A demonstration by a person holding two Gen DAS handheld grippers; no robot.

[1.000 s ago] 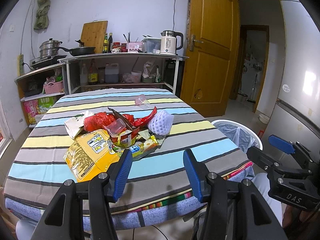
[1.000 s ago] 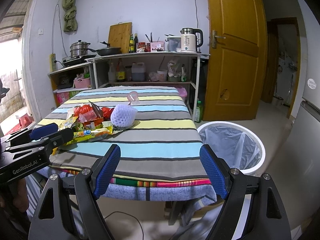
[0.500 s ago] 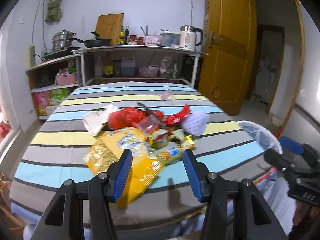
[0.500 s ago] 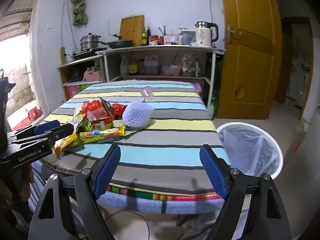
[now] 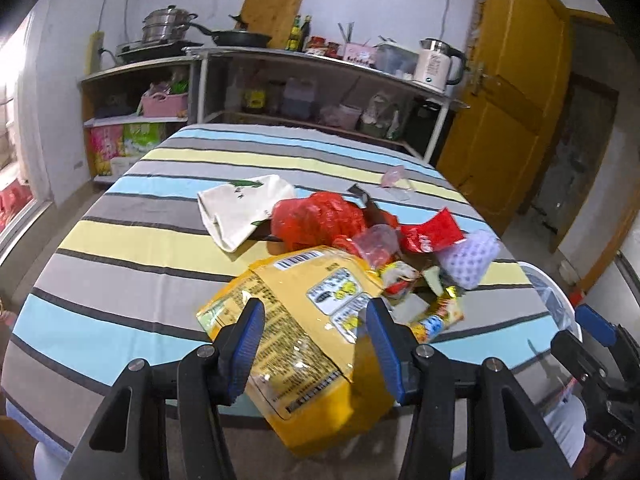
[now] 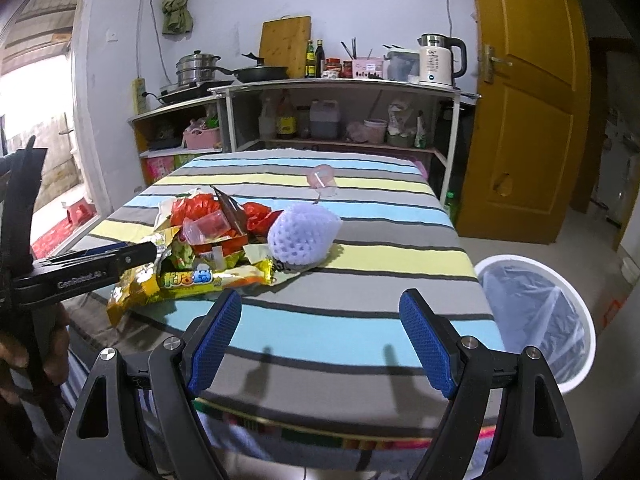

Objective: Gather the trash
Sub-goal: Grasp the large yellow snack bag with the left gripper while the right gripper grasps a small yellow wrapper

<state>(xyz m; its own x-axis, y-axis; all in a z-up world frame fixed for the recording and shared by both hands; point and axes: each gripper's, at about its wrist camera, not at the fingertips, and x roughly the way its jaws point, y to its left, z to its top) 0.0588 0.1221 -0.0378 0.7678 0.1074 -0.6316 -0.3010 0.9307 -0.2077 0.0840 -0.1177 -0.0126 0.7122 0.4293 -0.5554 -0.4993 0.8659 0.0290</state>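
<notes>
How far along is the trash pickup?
Done: nothing; the white lined trash bin looks empty. In hand: the open left gripper, jaws just widened, straddles the large yellow snack bag, not gripping. Right gripper open, empty. Left: the whole wrapper pile.

Glossy plastic yellow wrapper (image 5: 304,332) on matt striped cloth (image 5: 132,240).

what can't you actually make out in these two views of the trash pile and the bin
- Bin contents: right wrist view shows only its liner; left wrist view has it cut off by the right tool.
- Yellow bag: its near edge sits behind the left tool, so pad contact is unclear.
- Pile: items underneath are covered by wrappers.
- Label print: too small and blurred.
</notes>
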